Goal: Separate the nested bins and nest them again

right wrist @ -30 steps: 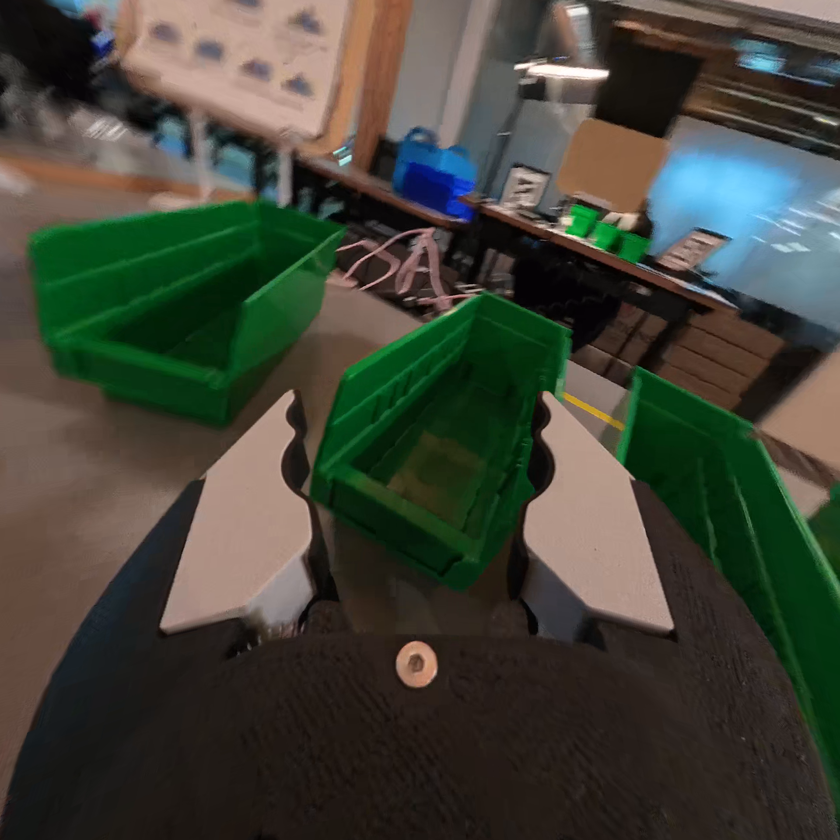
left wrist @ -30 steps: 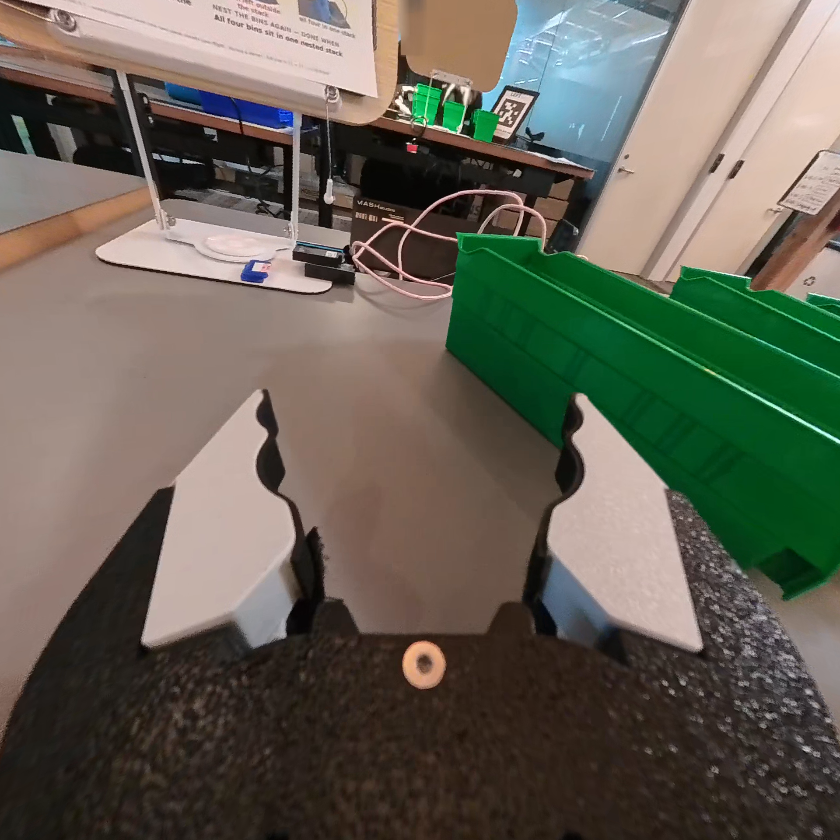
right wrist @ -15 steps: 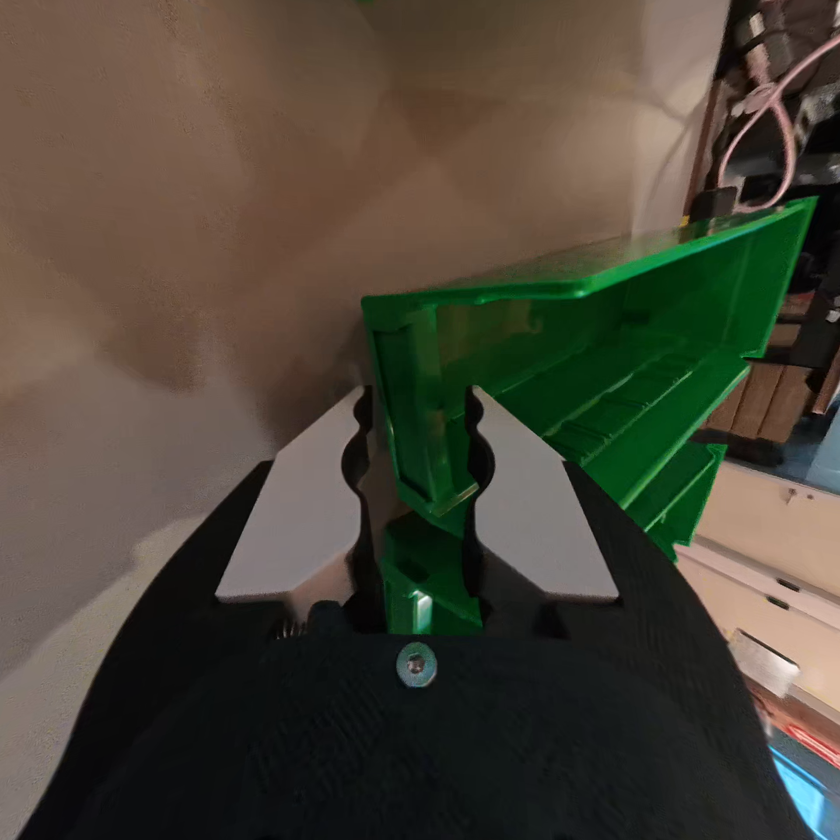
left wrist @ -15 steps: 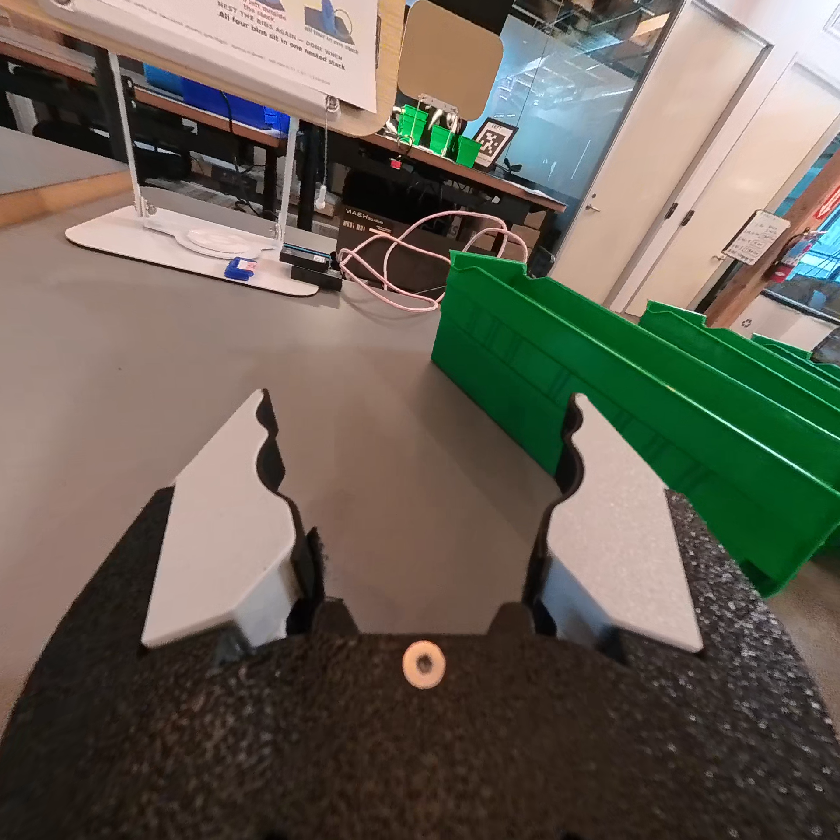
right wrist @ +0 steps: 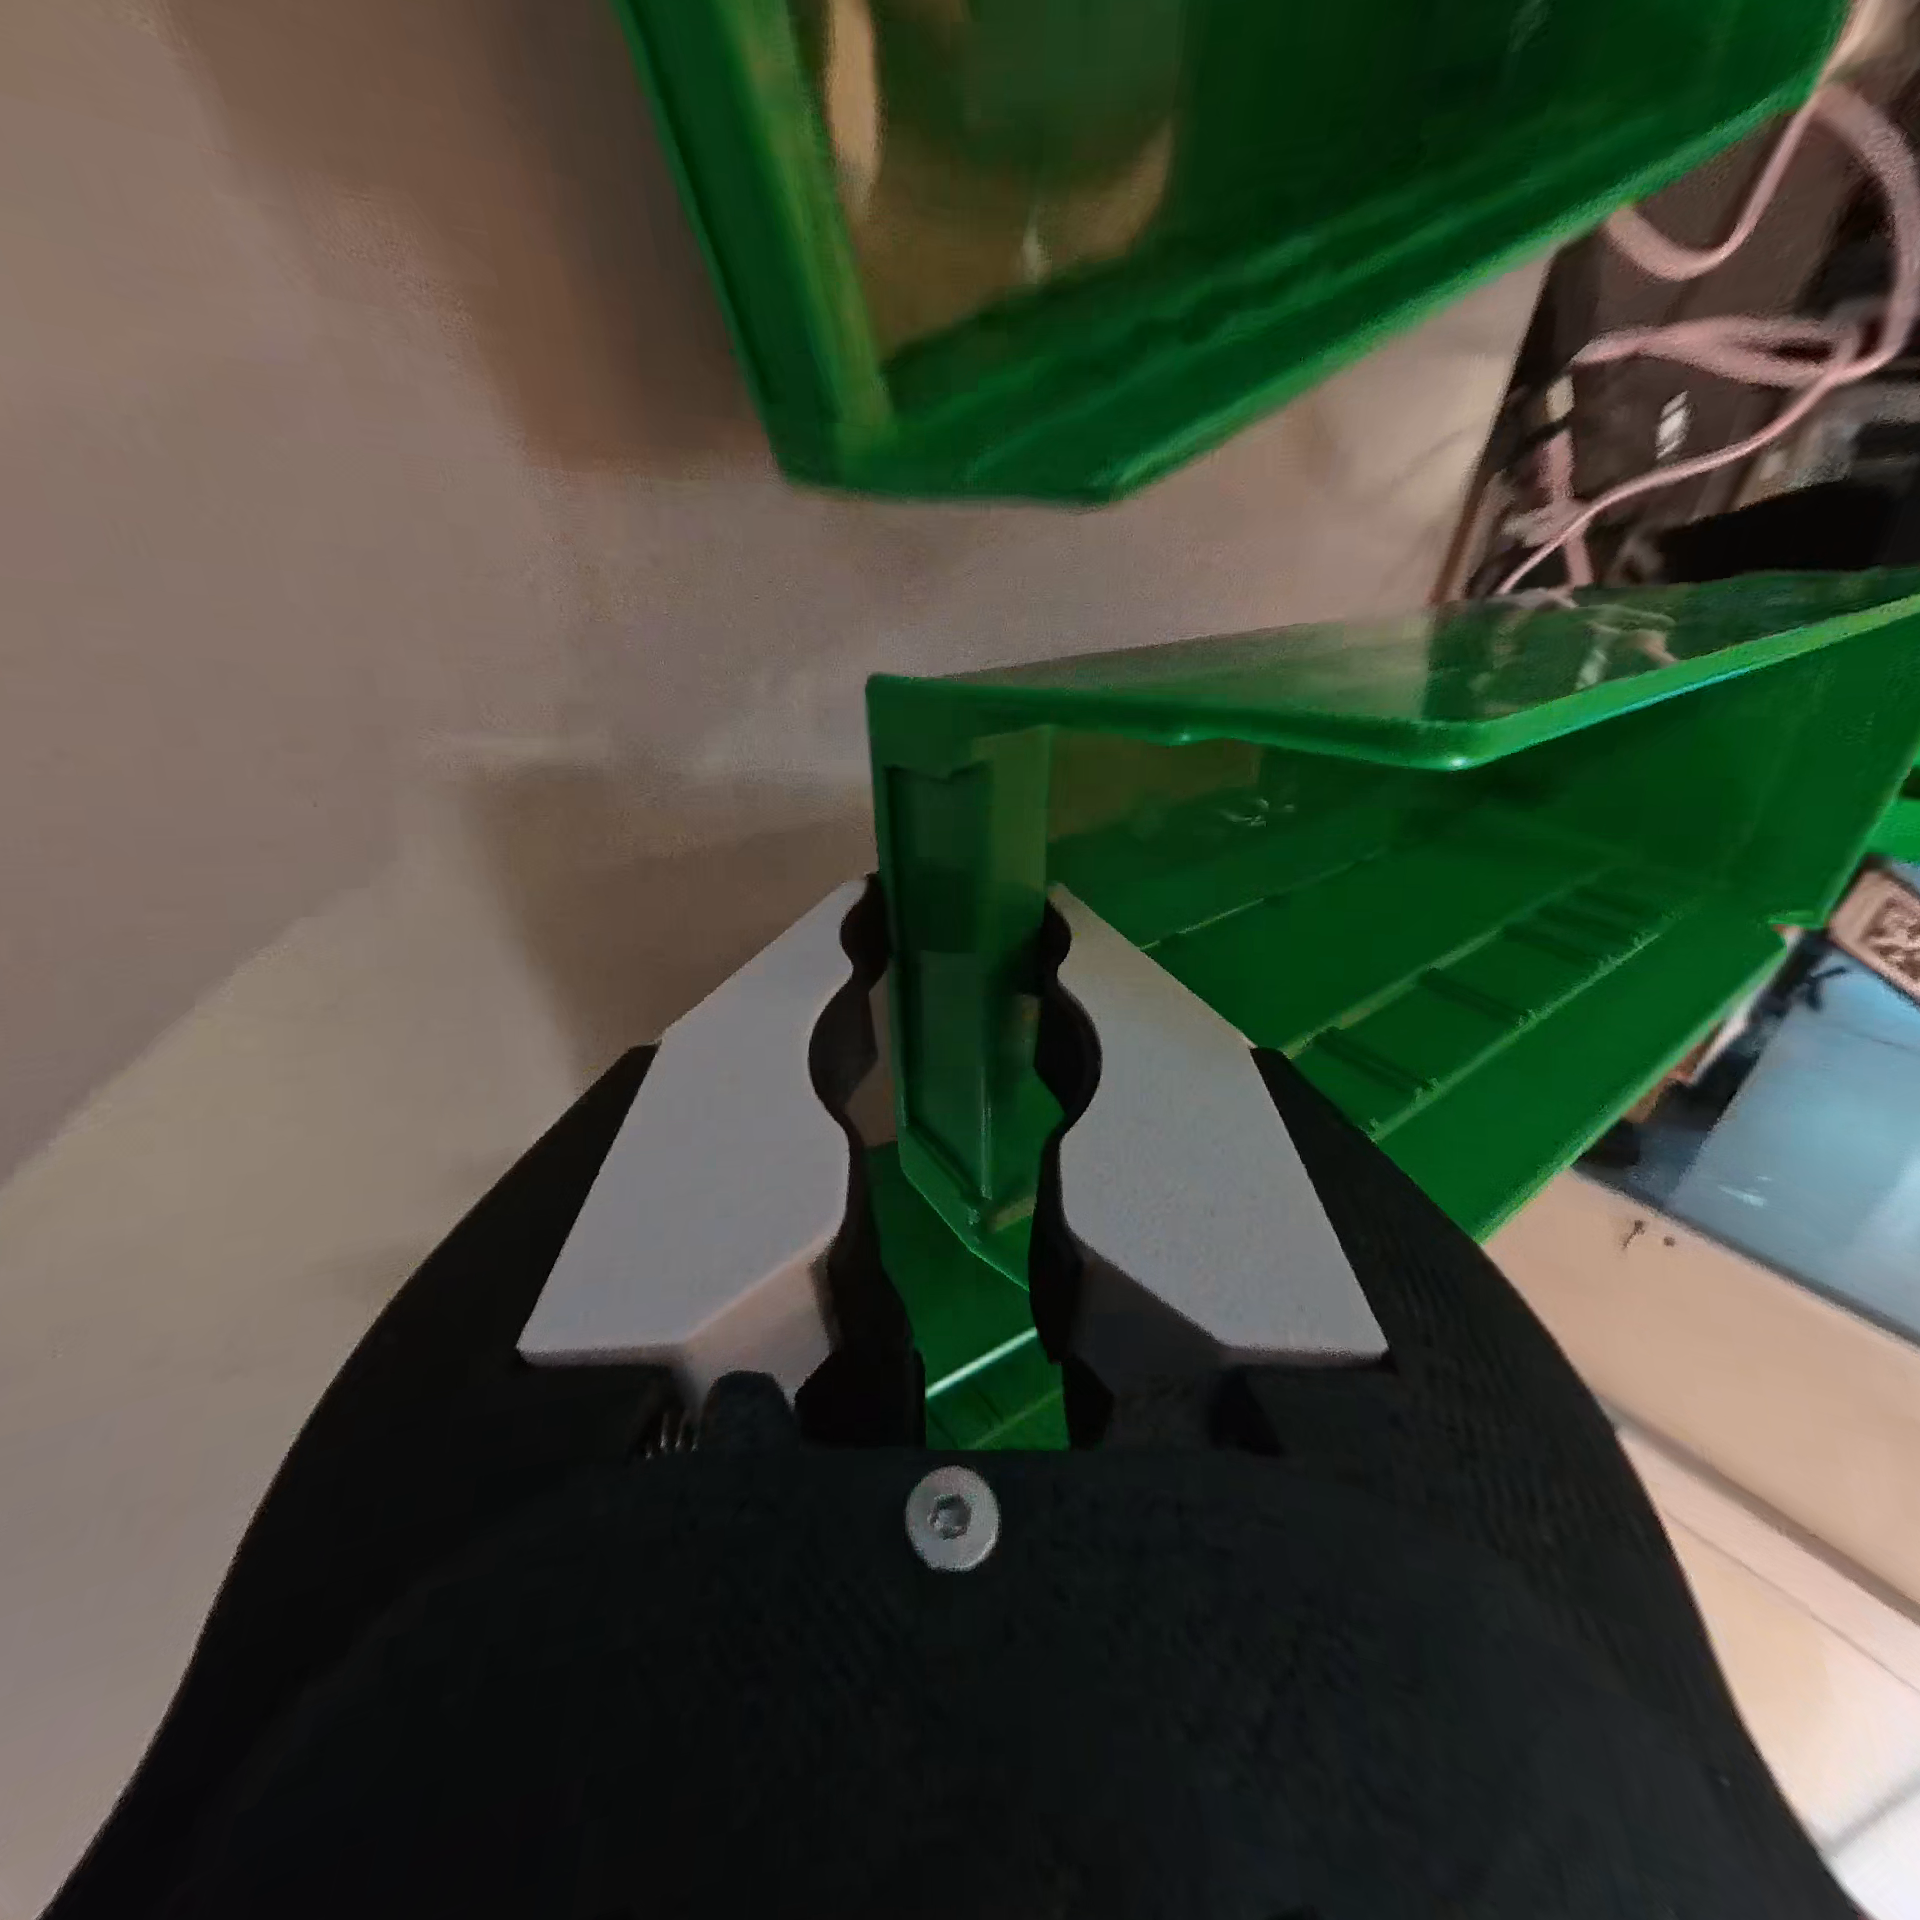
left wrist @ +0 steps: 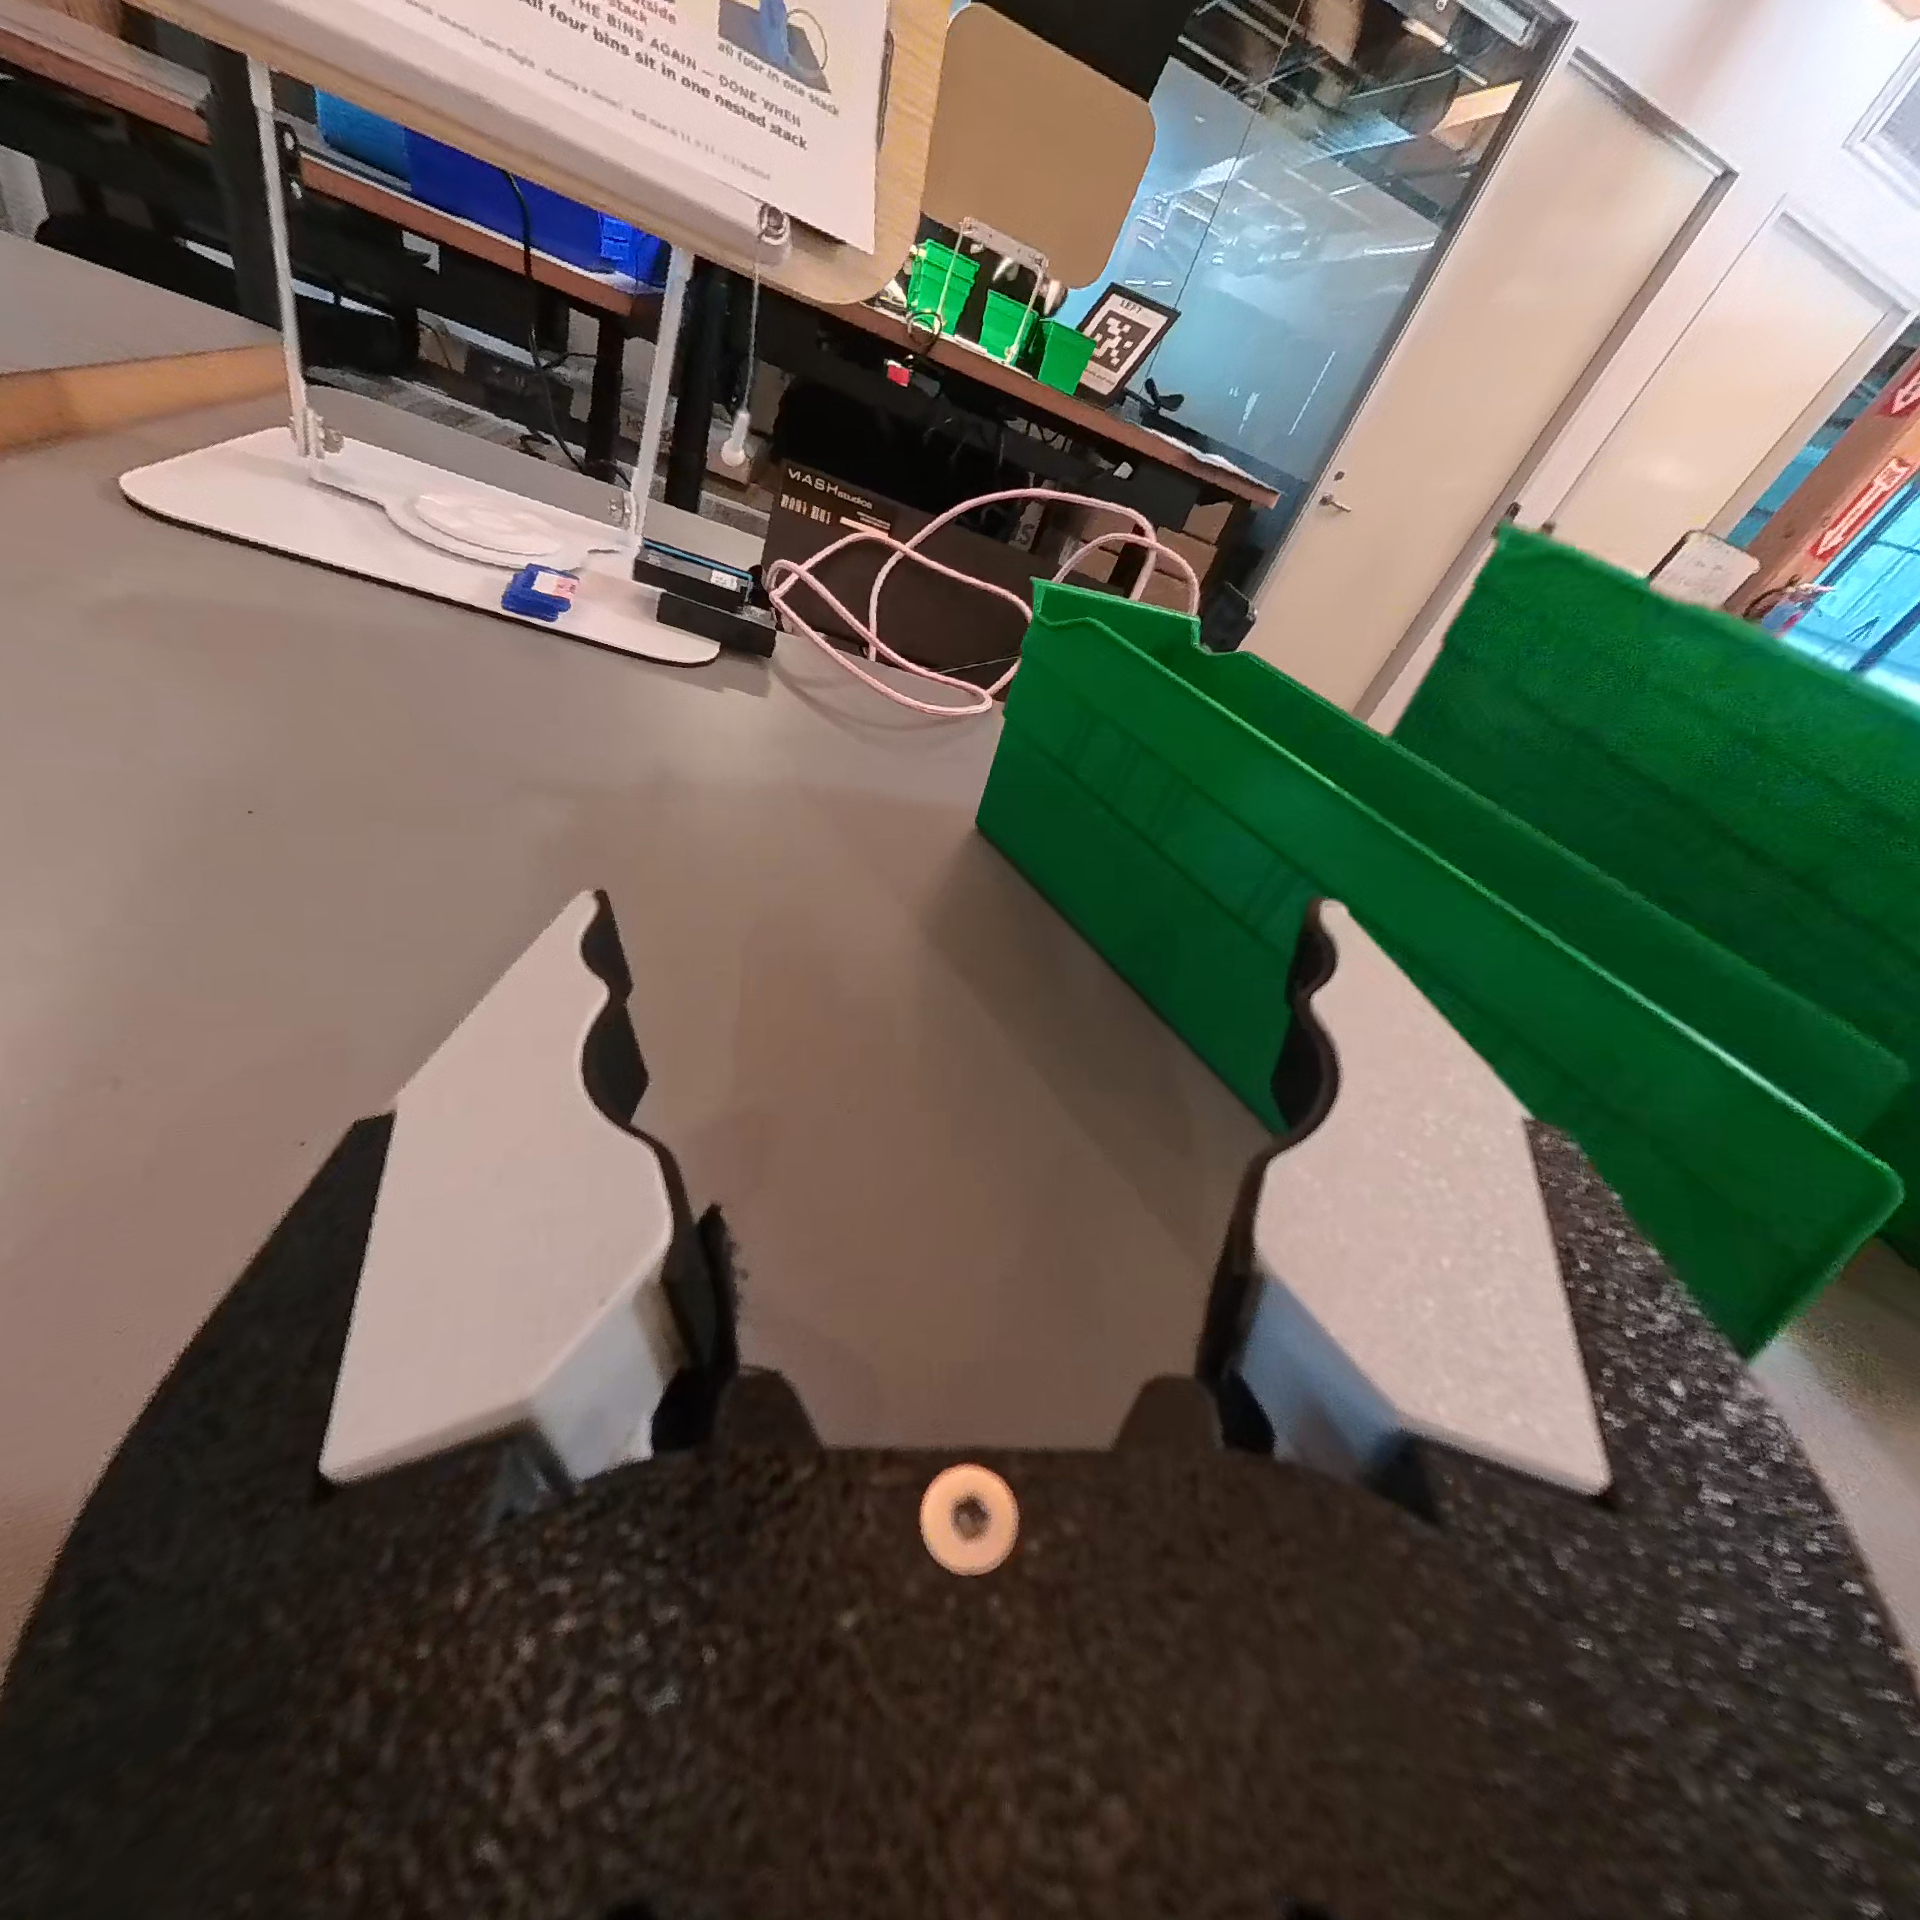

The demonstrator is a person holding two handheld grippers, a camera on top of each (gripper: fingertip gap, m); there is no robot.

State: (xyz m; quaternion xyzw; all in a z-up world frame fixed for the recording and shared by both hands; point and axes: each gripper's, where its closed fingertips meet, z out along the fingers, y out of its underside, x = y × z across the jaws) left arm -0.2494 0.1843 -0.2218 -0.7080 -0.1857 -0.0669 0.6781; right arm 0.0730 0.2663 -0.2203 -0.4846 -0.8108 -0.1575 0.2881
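- Clamping the end wall of a long green plastic bin, the right gripper has its two grey fingers pressed on either side of that wall; the bin is tipped on its side in this view, open face towards the camera, ribbed floor running away to the right
- Second green plastic bin sits beyond the held one in the right wrist view, apart from it, blurred, its open cavity showing
- Left gripper hovers over the grey tabletop, fingers spread wide, nothing between them
- Long green plastic bin lies on the table just right of the left gripper, its ribbed side wall facing the camera and running back towards the far table edge
- Behind it, a broad green textured surface stands higher, blurred; likely another bin seen from its underside, cannot tell for certain
- White sign stand with flat base at the far left of the table, printed sheet clipped above it
- Small blue item and two black blocks rest on or beside the stand's base
- Pink looped cable hangs past the far table edge, beside the bin's far end
- Small green tubs on a bench in the background
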